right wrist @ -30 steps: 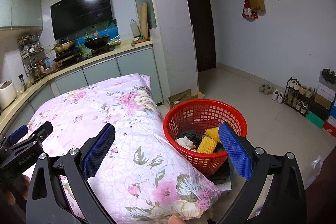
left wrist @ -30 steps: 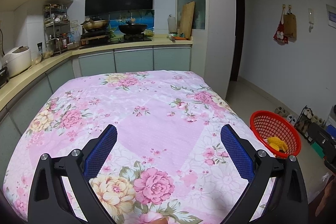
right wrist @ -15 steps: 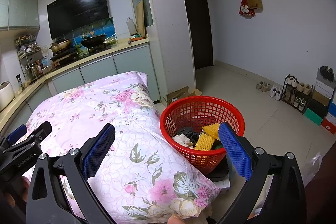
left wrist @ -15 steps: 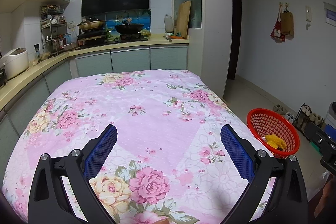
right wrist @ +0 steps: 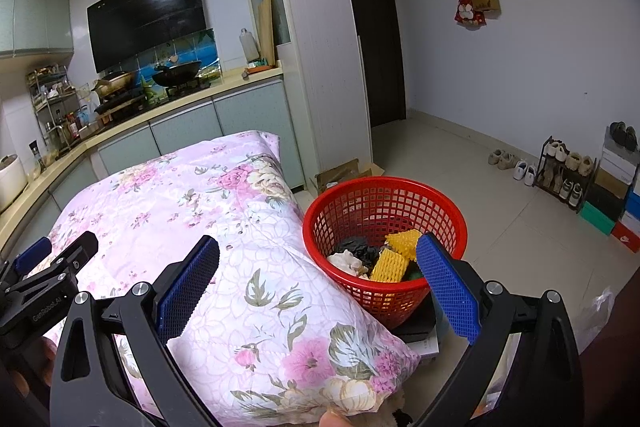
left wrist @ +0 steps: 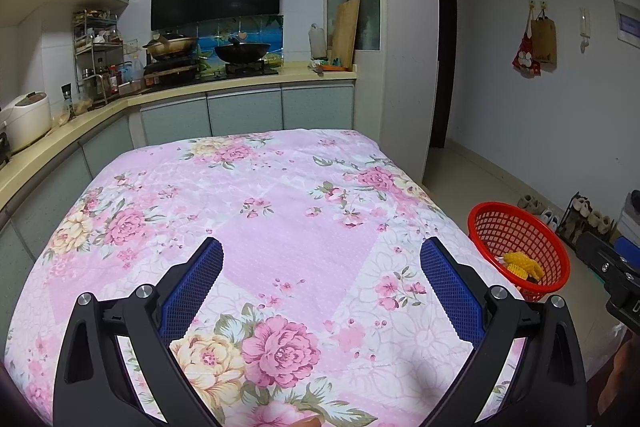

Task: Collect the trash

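We see both tongs released, holding nothing: left gripper [left wrist: 320, 267] over the pink floral quilt [left wrist: 260, 211], right gripper [right wrist: 318, 265] over the quilt's corner, jaws wide apart. Versus 1 s ago, the left view has pulled back slightly and the red basket [right wrist: 440, 199] sits lower at 3 o'clock; right view barely changed. The left gripper also shows at 9 o'clock in the right view, cut off by the frame. In the basket at 1 o'clock of the right gripper: 2 yellow foam nets [right wrist: 390, 263], black trash [right wrist: 358, 251], a whitish wad [right wrist: 344, 261]. Dark item beneath the basket: we cannot tell what.
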### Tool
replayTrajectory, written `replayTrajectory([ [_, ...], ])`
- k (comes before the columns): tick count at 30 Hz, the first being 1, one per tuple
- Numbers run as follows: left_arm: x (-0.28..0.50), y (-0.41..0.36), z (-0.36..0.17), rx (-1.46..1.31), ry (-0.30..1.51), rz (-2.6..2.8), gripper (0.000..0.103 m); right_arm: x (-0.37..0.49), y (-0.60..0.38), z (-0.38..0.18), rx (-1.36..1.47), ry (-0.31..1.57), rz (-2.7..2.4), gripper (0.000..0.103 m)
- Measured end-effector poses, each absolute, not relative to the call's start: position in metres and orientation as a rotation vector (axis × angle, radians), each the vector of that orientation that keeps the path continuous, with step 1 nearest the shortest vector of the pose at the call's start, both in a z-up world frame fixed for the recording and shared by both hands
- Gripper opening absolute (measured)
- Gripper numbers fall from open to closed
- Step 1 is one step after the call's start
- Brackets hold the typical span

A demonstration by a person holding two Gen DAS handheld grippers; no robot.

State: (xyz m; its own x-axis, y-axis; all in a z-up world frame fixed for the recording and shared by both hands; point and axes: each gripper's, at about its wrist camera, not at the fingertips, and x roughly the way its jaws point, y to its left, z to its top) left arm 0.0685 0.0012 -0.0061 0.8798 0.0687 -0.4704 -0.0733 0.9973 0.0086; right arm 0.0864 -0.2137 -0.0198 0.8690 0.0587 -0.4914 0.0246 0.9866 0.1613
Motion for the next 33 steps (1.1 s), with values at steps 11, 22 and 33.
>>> replayTrajectory([
  [11,0.069,0.000,-0.007,-0.011,0.493,0.068,0.096,0.086,-0.213,-0.020,0.164,0.518,0.018,0.096],
  [22,0.071,0.000,-0.010,-0.019,0.501,0.051,0.096,0.086,-0.214,-0.019,0.165,0.520,0.018,0.096],
  [33,0.069,0.031,-0.017,-0.042,0.518,0.103,0.096,0.081,-0.192,-0.046,0.123,0.564,0.106,0.096],
])
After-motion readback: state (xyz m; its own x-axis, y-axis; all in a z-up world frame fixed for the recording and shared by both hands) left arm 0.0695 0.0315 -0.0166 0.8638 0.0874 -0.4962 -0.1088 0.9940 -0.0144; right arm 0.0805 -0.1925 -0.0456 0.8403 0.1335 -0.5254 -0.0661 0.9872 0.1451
